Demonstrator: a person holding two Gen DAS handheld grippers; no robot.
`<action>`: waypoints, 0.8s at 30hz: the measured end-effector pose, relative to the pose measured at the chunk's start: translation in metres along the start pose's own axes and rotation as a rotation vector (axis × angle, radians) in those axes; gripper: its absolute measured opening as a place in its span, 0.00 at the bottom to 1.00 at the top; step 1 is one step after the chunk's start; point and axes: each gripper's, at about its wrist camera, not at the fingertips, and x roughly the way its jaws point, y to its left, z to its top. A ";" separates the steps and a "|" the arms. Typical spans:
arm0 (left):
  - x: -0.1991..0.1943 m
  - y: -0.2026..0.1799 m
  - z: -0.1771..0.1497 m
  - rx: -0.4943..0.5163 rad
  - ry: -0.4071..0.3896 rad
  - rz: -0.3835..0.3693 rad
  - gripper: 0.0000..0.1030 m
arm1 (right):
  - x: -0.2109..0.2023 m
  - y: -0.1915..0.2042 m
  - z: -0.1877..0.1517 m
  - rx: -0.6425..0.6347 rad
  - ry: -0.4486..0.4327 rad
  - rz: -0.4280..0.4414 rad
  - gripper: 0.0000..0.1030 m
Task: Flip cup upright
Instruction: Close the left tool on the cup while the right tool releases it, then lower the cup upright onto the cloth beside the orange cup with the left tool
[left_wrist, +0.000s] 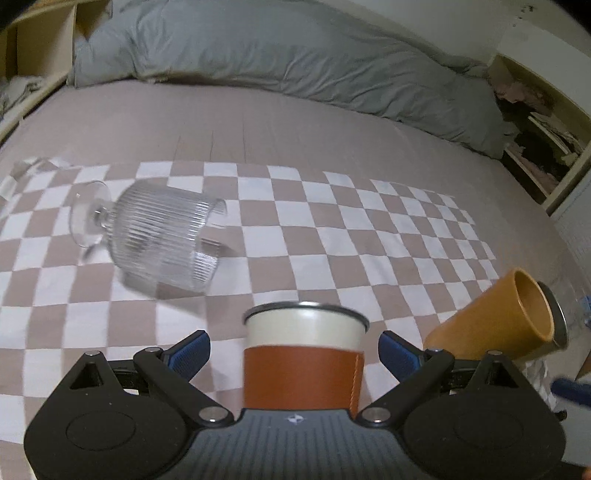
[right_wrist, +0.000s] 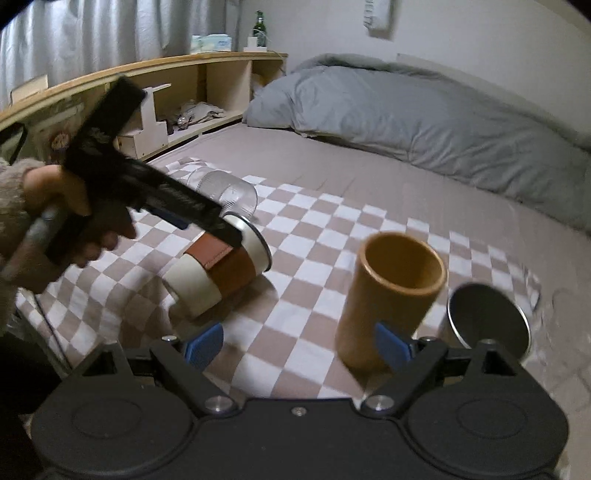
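Left fingers (left_wrist: 293, 350) spread around sleeved cup (left_wrist: 304, 354), base hidden, right fingers (right_wrist: 297, 343) spread, blurred orange cup (right_wrist: 391, 295).

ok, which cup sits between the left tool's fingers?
The cream cup with the brown sleeve. The left tool is open around it; the orange cup and ribbed glass lie off to the sides.

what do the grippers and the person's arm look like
Both grippers, the left gripper and the right gripper, share a build: black plastic body with round caps, black linkage arms on silver pivot bolts, blue ribbed fingers. The left hand is bare, below a fuzzy beige sleeve.
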 end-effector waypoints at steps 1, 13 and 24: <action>0.004 -0.002 0.002 -0.005 0.009 -0.003 0.94 | -0.002 0.000 -0.002 0.004 -0.002 0.000 0.87; 0.016 -0.009 0.001 -0.013 0.043 0.037 0.77 | -0.018 -0.010 -0.005 0.057 -0.020 0.047 0.87; -0.037 -0.041 -0.028 0.061 -0.195 -0.029 0.76 | -0.036 -0.020 -0.014 0.084 -0.068 0.011 0.87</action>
